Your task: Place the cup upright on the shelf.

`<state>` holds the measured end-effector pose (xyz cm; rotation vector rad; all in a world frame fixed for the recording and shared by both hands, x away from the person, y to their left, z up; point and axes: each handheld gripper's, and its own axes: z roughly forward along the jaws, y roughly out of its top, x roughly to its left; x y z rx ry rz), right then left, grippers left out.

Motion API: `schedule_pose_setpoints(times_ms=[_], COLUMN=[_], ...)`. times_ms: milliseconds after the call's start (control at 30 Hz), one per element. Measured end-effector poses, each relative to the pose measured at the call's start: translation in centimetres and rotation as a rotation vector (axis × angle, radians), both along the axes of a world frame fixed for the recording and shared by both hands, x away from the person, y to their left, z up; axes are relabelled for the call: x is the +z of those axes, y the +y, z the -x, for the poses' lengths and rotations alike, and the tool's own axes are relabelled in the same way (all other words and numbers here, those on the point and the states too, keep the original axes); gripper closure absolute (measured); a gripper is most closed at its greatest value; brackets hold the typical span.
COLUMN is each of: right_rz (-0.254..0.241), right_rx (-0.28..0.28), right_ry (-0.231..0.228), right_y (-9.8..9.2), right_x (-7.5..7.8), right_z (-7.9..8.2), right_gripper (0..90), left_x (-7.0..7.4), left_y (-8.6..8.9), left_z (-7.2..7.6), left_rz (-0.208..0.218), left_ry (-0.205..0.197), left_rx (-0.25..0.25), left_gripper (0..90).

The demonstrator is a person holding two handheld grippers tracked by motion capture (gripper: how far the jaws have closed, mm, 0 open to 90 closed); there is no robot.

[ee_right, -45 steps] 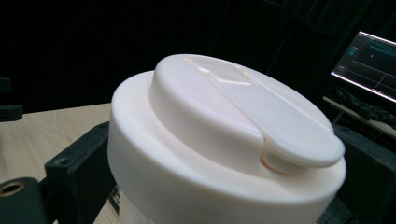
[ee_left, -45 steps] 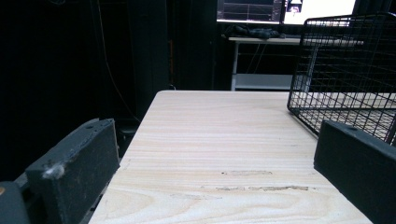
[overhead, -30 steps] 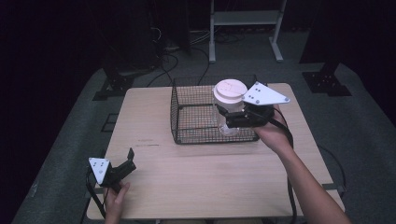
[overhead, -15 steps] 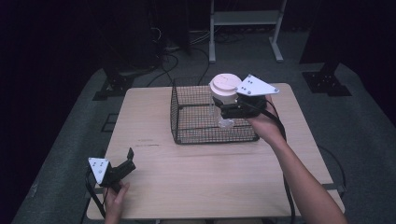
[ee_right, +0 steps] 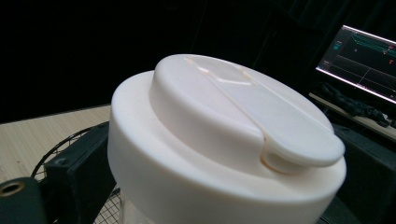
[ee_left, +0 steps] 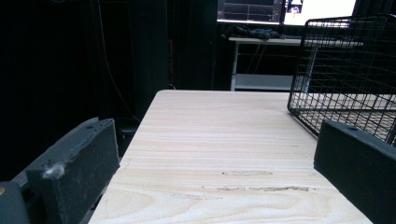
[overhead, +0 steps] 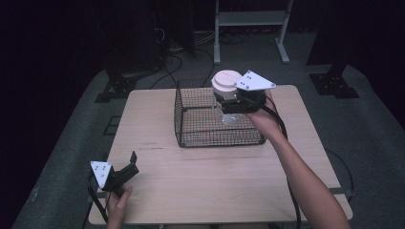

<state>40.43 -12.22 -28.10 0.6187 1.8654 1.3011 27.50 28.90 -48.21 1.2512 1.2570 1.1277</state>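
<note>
Cream-lidded clear jar (overhead: 228, 90) clamped in right tool (overhead: 232, 101) above wire basket (overhead: 191, 129) near worktop's (overhead: 215, 191) far edge, probably mid-transfer; next needs clearing the rim; left tool (overhead: 125, 170) gapes idle.

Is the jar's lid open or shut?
Shut: the white lid sits flush on the jar, its flip tab pressed flat.

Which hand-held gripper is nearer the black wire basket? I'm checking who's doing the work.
Right. The right hand-held gripper holds a clear cup with a cream lid over the black wire basket; the left hand-held gripper rests open near the table's front-left corner.
</note>
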Motion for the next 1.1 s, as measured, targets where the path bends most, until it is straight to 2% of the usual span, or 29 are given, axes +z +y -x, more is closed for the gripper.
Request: schedule_pose_setpoints(times_ms=[1100], right_rz=[0.002], right_rx=[-0.012], right_ry=[0.035], right_y=[2.7], right_x=[-2.4], right_z=[-4.2], right_gripper=[4.1], left_x=[0.0], left_y=[0.1], left_z=[0.0], left_rz=[0.012], left_ry=[-0.003], left_rx=[-0.001], left_gripper=[0.0])
